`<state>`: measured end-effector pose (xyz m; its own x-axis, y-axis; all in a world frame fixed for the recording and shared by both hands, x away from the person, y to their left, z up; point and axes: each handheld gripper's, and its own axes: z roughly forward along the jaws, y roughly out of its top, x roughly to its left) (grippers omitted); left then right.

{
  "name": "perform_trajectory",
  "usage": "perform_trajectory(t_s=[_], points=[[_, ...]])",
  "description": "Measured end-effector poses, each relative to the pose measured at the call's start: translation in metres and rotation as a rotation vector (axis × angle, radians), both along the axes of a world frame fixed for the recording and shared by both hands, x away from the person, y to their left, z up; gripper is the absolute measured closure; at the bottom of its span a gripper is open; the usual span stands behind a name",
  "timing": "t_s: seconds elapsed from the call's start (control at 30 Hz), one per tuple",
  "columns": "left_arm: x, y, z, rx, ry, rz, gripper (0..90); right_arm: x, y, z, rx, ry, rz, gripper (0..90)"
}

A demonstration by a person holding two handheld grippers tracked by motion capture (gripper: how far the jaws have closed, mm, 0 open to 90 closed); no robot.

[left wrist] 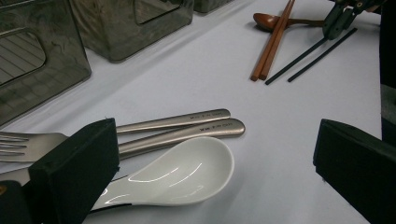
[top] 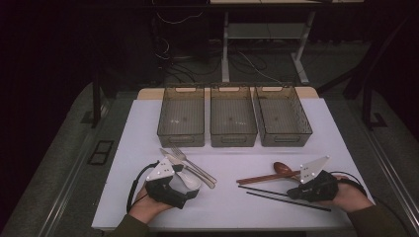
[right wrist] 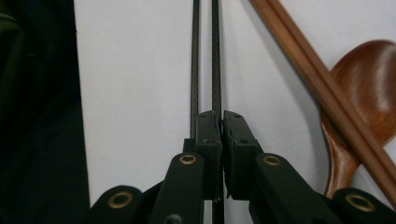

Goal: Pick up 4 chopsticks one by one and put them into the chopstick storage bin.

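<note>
My right gripper (top: 292,193) (right wrist: 221,123) is shut on one black chopstick (right wrist: 216,56) lying on the white table. The second black chopstick (right wrist: 194,56) runs just outside its left jaw. Both black chopsticks (top: 276,195) (left wrist: 303,53) lie at the front right. Beside them are a pair of brown chopsticks (top: 264,177) (right wrist: 317,79) and a wooden spoon (top: 282,169) (right wrist: 369,88). My left gripper (top: 189,186) (left wrist: 212,154) is open, its jaws wide apart around a white ceramic spoon (top: 190,180) (left wrist: 187,172) that rests on the table. A metal fork (top: 180,154) (left wrist: 18,144) and two metal handles (left wrist: 196,126) lie just behind it.
Three dark translucent bins (top: 181,136) (top: 233,136) (top: 284,136) stand side by side at the back of the table (top: 222,163). The table's front edge is close under both hands. Desk legs and cables are on the floor beyond.
</note>
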<state>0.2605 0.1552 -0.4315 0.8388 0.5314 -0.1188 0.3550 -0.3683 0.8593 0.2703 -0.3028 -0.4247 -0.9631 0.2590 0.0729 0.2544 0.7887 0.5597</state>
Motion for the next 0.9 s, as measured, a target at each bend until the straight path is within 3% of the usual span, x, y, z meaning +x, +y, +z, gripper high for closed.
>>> perform_trajectory(t_s=[0.57,0.7,0.9], points=[[0.0,-0.001,0.0,-0.001,0.0,0.001,0.0,-0.004,-0.015,0.025,0.201,0.015,-0.077,85.1],[0.0,-0.001,0.0,0.0,0.002,0.001,0.0,-0.004,-0.02,0.031,0.248,-0.001,-0.092,85.1],[0.0,-0.001,-0.001,0.001,0.004,0.005,0.0,0.0,-0.021,0.038,0.299,-0.026,-0.165,85.0]])
